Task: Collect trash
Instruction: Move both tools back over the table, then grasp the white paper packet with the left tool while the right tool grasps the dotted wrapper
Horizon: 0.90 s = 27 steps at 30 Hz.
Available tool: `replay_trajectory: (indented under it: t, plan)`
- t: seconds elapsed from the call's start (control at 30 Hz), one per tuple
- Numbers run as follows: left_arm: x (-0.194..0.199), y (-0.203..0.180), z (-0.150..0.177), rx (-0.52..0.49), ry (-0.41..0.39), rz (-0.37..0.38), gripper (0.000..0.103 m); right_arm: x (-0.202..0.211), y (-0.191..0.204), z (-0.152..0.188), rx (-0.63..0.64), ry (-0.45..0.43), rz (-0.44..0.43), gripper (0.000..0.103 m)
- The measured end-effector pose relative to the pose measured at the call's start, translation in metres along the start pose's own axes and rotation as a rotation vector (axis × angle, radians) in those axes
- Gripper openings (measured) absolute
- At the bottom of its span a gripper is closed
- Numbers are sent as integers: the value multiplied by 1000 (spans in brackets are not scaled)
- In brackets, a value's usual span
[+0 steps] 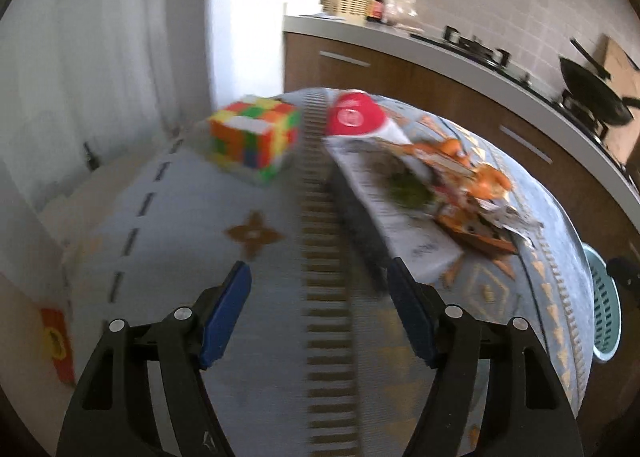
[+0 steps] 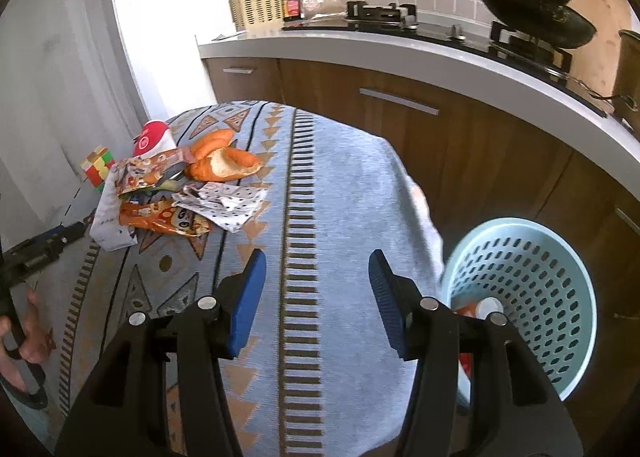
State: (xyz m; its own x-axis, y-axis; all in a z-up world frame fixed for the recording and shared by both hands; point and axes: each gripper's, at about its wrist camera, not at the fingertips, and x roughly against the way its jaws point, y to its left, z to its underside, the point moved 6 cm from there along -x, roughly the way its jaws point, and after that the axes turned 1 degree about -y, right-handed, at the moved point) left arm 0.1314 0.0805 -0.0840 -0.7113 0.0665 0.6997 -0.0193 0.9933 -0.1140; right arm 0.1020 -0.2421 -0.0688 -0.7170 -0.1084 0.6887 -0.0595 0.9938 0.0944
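Both grippers, left (image 1: 318, 289) and right (image 2: 316, 277), hover over the patterned worktop (image 2: 340, 185), jaws wide, nothing held. Trash pile (image 2: 172, 193) of wrappers and orange peel lies at worktop's far left, beside a colour cube (image 1: 256, 137). Blue basket (image 2: 532, 289) stands just right of worktop.

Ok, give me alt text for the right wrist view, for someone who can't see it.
The open right claw hovers empty above a blue patterned tablecloth, beside a pale blue perforated plastic basket. A pile of orange peel and crumpled snack wrappers lies on the table's far left.
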Motion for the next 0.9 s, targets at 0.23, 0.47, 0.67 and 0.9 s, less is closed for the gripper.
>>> replay_trajectory:
  t: [0.23, 0.47, 0.67, 0.9]
  plan:
    - [-10, -33, -11, 22, 32, 118, 76, -11, 22, -3, 36, 5, -35, 50]
    - [-45, -69, -13, -25, 68, 67, 81, -21, 32, -10, 82, 6, -45, 50]
    - [-53, -74, -17, 2, 90, 78, 81, -40, 47, -18, 111, 20, -40, 52]
    - [-74, -81, -13, -55, 105, -18, 68, -47, 47, -18, 114, 43, -34, 52]
